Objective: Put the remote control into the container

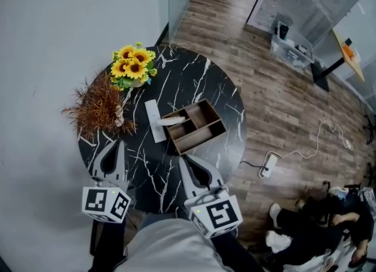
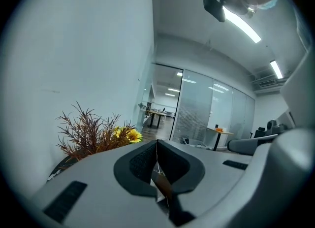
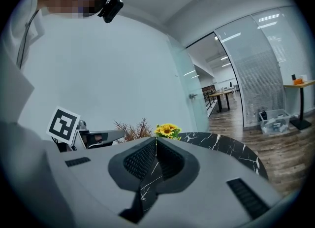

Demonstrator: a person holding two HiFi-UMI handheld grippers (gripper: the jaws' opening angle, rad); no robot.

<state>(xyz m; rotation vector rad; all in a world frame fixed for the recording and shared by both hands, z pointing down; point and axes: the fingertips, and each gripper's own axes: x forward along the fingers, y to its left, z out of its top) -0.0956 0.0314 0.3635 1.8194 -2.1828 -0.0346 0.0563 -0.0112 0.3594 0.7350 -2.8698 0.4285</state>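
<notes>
Both the left gripper (image 1: 116,143) and right gripper (image 1: 185,159) hovered closed, empty, over a round black marble worktop (image 1: 176,80); the slim white remote control (image 1: 153,118) lay just beside the brown wooden container (image 1: 197,127).

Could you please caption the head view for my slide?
Shut left gripper and right gripper face the remote control beside the container.

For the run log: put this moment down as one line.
phase: before pickup | left gripper: shut, empty | right gripper: shut, empty | remote: on table, beside container, not in it
</notes>
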